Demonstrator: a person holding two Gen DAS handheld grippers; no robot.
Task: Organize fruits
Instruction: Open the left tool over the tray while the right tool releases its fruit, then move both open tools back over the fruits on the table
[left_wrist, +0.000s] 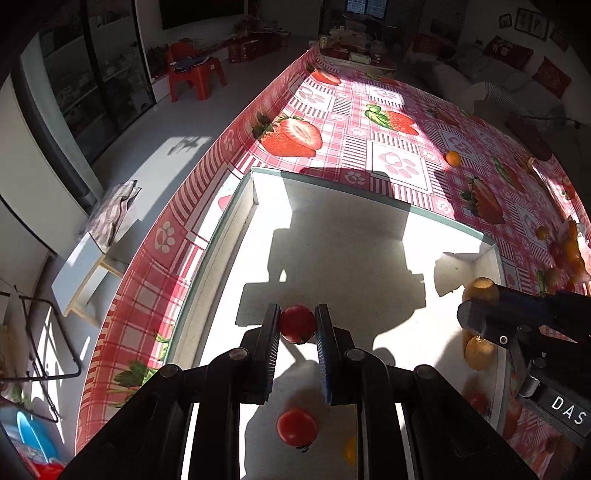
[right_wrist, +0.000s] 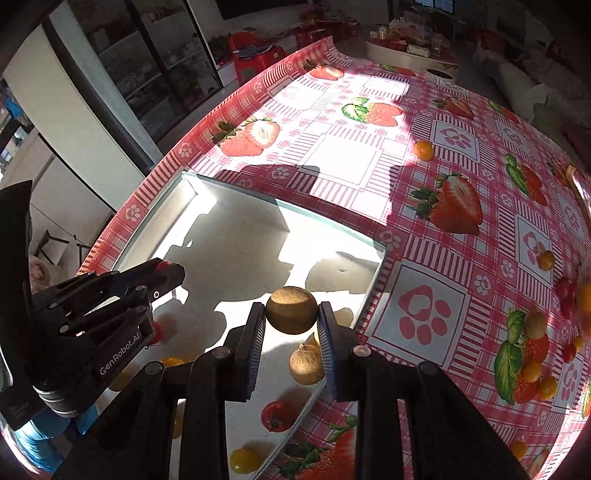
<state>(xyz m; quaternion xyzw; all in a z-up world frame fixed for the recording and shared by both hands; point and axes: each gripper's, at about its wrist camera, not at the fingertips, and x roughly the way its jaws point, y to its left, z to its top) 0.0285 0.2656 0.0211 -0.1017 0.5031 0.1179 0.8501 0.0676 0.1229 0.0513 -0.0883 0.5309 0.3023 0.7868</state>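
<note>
Crowded near end of the tray, open far end

The white tray's (right_wrist: 207, 236) far half lies bare, ringed by a low rim. Its near end is cluttered: a brown kiwi (right_wrist: 306, 364), a red tomato (right_wrist: 277, 416) and small yellow fruits (right_wrist: 244, 460) sit close together, and a loose tomato (left_wrist: 297, 427) lies under the left gripper (left_wrist: 297, 325). The right gripper (right_wrist: 291, 312) and the left hang near each other over the tray. On the tablecloth (right_wrist: 332, 162), a lone orange fruit (right_wrist: 423, 150) is the only obstacle in the middle; scattered fruits (right_wrist: 532, 371) crowd the right edge.
</note>
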